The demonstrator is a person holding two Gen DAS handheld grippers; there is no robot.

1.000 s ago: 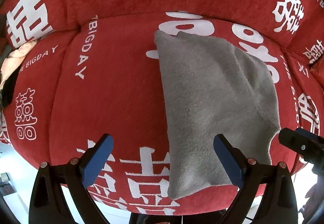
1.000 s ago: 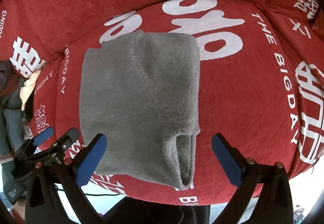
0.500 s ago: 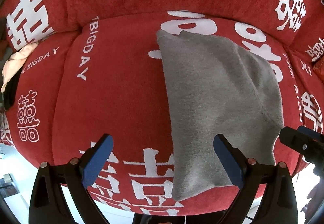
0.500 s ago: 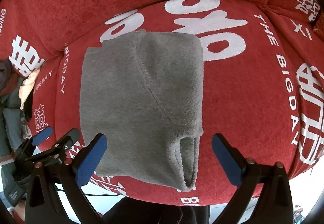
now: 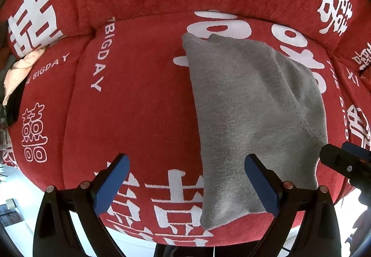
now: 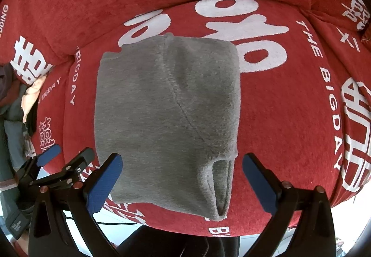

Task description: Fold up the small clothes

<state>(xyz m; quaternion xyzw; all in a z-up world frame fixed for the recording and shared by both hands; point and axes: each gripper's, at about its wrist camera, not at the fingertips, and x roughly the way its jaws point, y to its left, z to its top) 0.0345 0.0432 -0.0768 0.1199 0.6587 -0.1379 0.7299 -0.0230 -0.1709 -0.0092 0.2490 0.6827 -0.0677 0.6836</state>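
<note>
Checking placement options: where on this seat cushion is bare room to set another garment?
Bare red cushion lies left of the folded gray garment, up to the seam; another patch lies to its right. The pile of clothes crowds the far left.

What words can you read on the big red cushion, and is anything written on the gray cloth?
"BIGDAY" on the red cushion, left wrist view.
"THE BIGDAY" down its right side, right wrist view.
"DING" at its left edge; the rest is cut off.
Big white Chinese characters cover it.
The gray cloth has no writing.

grey garment (image 6: 167, 117) seemingly slightly nearer
</note>
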